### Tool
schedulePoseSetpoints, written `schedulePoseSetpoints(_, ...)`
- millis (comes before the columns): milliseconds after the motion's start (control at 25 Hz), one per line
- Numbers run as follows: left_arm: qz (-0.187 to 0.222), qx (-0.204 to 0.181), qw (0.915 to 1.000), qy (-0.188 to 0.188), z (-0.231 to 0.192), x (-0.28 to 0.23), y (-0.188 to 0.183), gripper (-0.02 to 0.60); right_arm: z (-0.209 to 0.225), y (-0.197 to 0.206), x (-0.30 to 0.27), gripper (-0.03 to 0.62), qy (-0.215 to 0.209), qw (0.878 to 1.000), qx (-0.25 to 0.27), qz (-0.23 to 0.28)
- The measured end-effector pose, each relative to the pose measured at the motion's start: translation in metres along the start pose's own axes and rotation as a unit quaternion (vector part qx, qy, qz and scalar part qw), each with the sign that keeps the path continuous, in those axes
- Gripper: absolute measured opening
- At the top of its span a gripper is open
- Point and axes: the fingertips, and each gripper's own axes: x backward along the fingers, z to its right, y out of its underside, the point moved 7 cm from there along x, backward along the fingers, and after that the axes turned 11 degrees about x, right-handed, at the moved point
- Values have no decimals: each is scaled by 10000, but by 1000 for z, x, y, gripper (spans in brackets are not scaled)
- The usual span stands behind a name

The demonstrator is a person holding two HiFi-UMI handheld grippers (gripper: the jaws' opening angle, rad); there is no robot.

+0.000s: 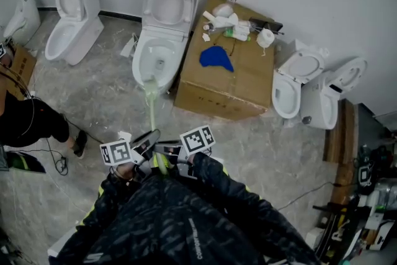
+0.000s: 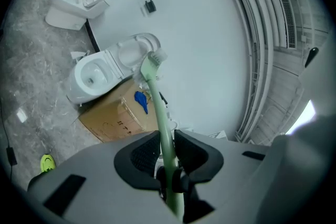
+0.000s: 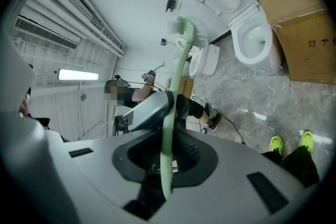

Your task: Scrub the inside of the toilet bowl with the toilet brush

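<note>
Pale green long-handled toilet brush (image 1: pixel 151 110) clamped by left gripper (image 2: pixel 167 148) and right gripper (image 3: pixel 165 153), lower centre in head view. Bristle end at front rim of white ceramic toilet (image 1: pixel 140 54), upper centre.

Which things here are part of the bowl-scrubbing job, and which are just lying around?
In the job: toilet brush, clamped in left gripper and right gripper; middle toilet bowl, lid up.

Lying about: cardboard box; blue cloth and paper roll on it; left toilet; right toilet.
</note>
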Motion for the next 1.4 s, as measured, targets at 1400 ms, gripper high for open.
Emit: schedulePoseSetpoints(1400,-105,618,9946,-823,-56,-126,-215,87,131,-216,-41,58,-147,9943,-1030,-239)
